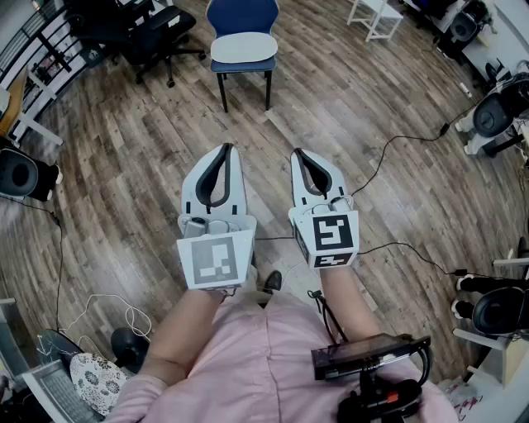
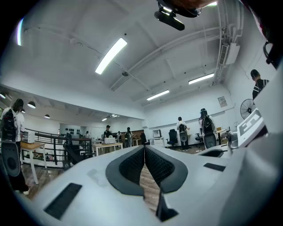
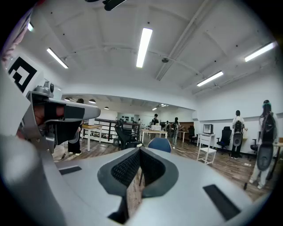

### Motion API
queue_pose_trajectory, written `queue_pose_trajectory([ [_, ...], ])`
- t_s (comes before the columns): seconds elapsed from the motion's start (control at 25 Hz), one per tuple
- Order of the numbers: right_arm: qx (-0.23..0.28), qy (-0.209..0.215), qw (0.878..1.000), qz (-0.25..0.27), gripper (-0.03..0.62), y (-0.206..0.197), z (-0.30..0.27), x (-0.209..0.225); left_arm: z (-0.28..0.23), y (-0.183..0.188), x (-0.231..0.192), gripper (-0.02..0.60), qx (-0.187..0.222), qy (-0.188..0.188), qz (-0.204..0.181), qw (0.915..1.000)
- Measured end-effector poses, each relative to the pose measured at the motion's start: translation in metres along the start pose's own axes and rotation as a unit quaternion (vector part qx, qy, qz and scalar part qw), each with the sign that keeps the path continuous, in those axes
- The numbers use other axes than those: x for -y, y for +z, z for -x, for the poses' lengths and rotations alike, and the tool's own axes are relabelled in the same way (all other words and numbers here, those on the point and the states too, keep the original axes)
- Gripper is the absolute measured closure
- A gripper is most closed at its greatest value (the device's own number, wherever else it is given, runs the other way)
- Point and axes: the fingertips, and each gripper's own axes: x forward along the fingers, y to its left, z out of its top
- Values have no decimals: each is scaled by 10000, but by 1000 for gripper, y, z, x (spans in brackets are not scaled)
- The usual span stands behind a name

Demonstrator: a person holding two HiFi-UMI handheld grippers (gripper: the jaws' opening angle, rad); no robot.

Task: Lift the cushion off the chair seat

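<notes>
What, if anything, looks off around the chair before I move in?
Nothing stands out. The cushion lies flat on the upright blue chair. A black cable trails over the floor to the right. The left gripper and right gripper are shut, short of the chair.

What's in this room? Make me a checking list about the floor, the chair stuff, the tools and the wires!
Surface: wooden floor; no table in view.
Job's things: pale cushion lies on the seat of the blue chair, far ahead, untouched.
Clutter: nothing seen between the tools and the chair.
Grippers: left tool shut, empty; right tool shut, empty; side by side, pointing toward the chair.
Cables: black cable snakes over the floor at right; another lies nearer the person.
Surroundings: black office chairs, white stool, people standing far off.
</notes>
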Motion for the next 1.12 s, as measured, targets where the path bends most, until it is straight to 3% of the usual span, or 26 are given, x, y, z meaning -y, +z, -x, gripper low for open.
queue_pose_trajectory([
  [0.52,111,-32,9998,-155,592,7,-60,-5,-45,-13,-43,566,-26,-97,28,9999],
  [0.56,115,-3,9998,-172,554,9,-68,-6,-50,-13,-49,566,-30,-107,32,9999],
  [0.6,114,30,9998,-189,445,11,-75,-7,-55,-13,-54,566,-23,-121,34,9999],
  [0.64,118,33,9997,-194,427,14,-81,-7,-59,-12,-59,566,-5,-140,30,9999],
  [0.88,154,-164,9997,-76,427,28,-109,-2,-86,-8,-81,566,81,-214,16,9997],
  [1.12,104,-267,9995,-105,428,22,-142,19,-122,-26,-89,566,-97,-291,-9,9995],
])
